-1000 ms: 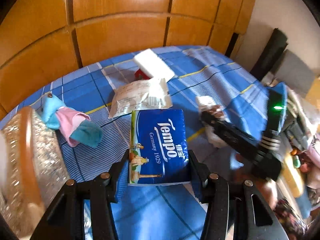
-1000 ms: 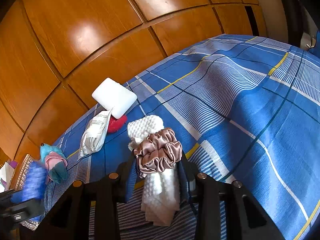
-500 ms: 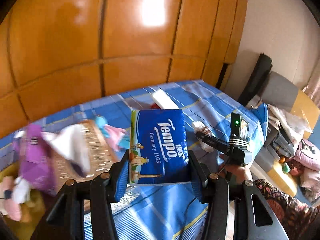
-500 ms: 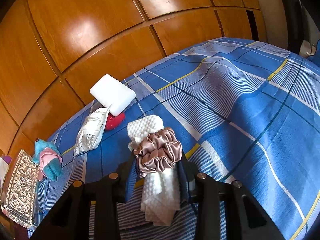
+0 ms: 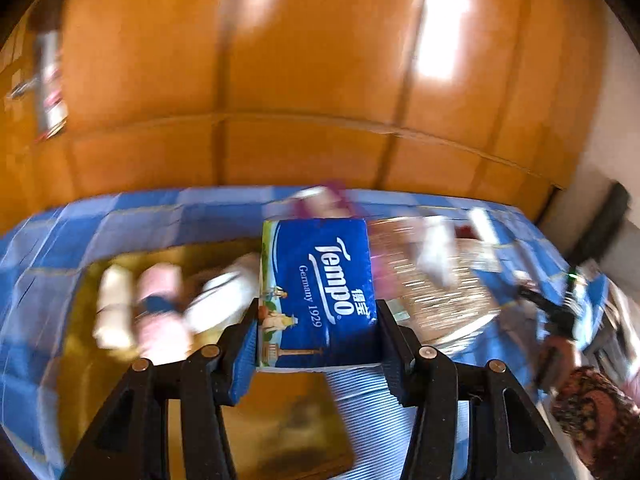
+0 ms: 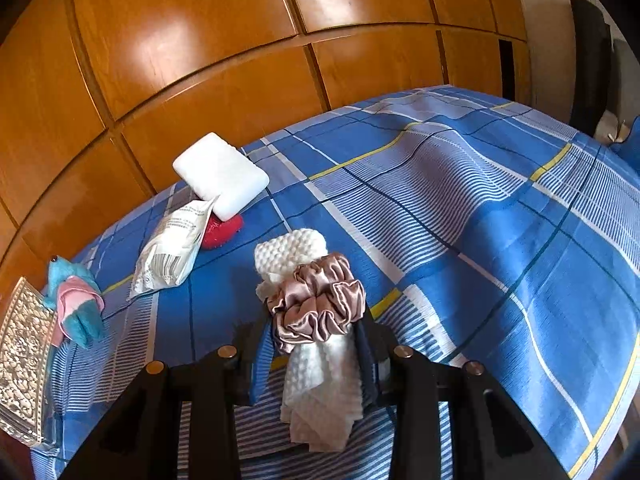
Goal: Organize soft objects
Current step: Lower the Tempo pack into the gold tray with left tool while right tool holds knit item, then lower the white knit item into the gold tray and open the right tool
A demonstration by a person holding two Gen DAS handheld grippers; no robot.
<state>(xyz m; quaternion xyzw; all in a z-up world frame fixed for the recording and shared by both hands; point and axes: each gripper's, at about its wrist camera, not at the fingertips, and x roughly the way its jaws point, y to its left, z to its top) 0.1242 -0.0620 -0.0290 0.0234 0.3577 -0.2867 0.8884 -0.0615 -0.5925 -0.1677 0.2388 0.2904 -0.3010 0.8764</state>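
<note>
1. Left wrist view only: the left hand-held gripper (image 5: 316, 334) is clamped on a blue Tempo tissue pack (image 5: 318, 292), its pads pressing the pack's two sides. The pack stands upright between the fingers, above a yellow tray (image 5: 120, 380) that holds blurred pink and white soft items (image 5: 160, 300). A patterned silver box (image 5: 436, 292) lies just to the right of the pack. At far right a patterned sleeve (image 5: 592, 412) shows.

2. Right wrist view only: the right hand-held gripper (image 6: 316, 344) is clamped on a white knitted cloth (image 6: 316, 364) ringed by a pink satin scrunchie (image 6: 316, 304). The bundle sits between the fingers, its lower end hanging toward the blue plaid bed cover (image 6: 480, 240). Further off on the bed lie a white pad (image 6: 220, 176), resting partly on a red item (image 6: 224, 228), a printed sachet (image 6: 172, 252) touching both, and a blue and pink plush toy (image 6: 74, 300) beside the edge of the silver box at left.

3. Change from the earlier frames: the left view has swung from the sachet and toy to the tray and box, with strong motion blur; the pack keeps the same place between the fingers. The right view is nearly unchanged, the grip on the bundle the same.
</note>
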